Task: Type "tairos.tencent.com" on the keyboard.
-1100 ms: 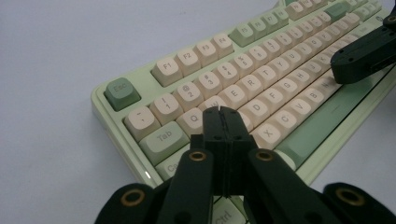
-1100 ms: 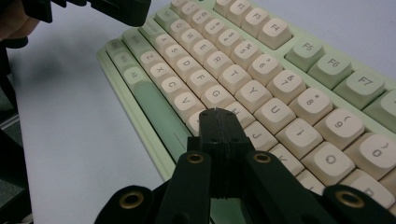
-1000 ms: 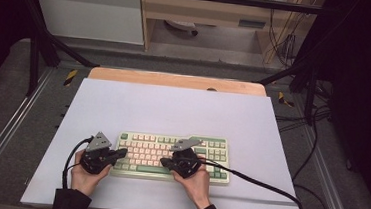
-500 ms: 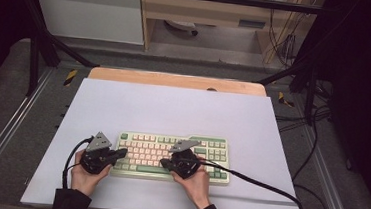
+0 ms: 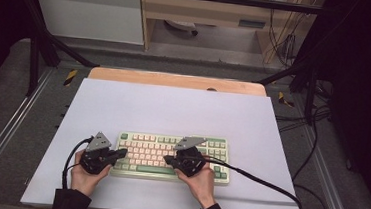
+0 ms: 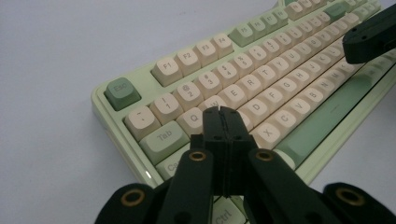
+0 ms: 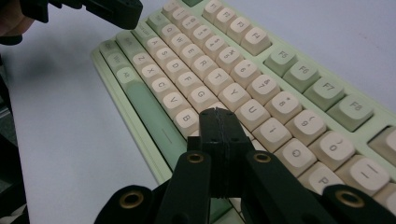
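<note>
From above, a green-and-cream keyboard point(image 5: 172, 157) lies near the front of the white surface point(image 5: 172, 113), the left tongs point(image 5: 120, 153) and right tongs point(image 5: 167, 160) over it. In the left gripper view, the tongs are pressed together above the A key. In the right gripper view, the tongs are likewise closed, empty, near the H and N keys.

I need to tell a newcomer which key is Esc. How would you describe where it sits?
Find the pale green keyboard near the front of the white table. In the left gripper view, the Esc key occupies its top-left corner, alone, dark green beside cream F keys.
</note>
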A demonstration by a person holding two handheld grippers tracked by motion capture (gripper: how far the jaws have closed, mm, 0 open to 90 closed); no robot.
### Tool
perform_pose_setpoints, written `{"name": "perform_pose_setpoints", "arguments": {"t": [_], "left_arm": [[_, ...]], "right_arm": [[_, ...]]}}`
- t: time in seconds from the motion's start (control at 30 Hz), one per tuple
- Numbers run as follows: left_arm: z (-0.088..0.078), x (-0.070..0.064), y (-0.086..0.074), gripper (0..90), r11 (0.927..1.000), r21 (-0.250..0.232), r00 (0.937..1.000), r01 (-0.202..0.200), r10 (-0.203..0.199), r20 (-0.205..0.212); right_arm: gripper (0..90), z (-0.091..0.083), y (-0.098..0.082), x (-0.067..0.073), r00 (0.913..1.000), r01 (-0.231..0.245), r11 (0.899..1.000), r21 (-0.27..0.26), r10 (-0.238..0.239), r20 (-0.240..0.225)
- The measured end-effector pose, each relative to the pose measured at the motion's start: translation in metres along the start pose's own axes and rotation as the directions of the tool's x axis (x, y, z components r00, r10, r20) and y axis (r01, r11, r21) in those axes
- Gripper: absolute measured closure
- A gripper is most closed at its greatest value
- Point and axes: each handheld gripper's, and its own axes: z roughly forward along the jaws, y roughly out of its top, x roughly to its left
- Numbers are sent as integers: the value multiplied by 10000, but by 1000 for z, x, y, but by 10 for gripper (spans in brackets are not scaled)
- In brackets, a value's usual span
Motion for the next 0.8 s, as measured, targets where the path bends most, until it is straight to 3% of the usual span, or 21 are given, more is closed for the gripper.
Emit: {"name": "perform_pose_setpoints", "arguments": {"t": [0.23,0.8], "left_arm": [[0,0,0,900,10000,-41,10000,21,-21,20],[5,-11,7,900,9999,23,9996,-159,158,245]], "right_arm": [[900,-15,-4,-10,9996,-200,9998,-42,201,210],[900,-51,-35,-38,9913,-1031,9943,-289,1051,790]]}}
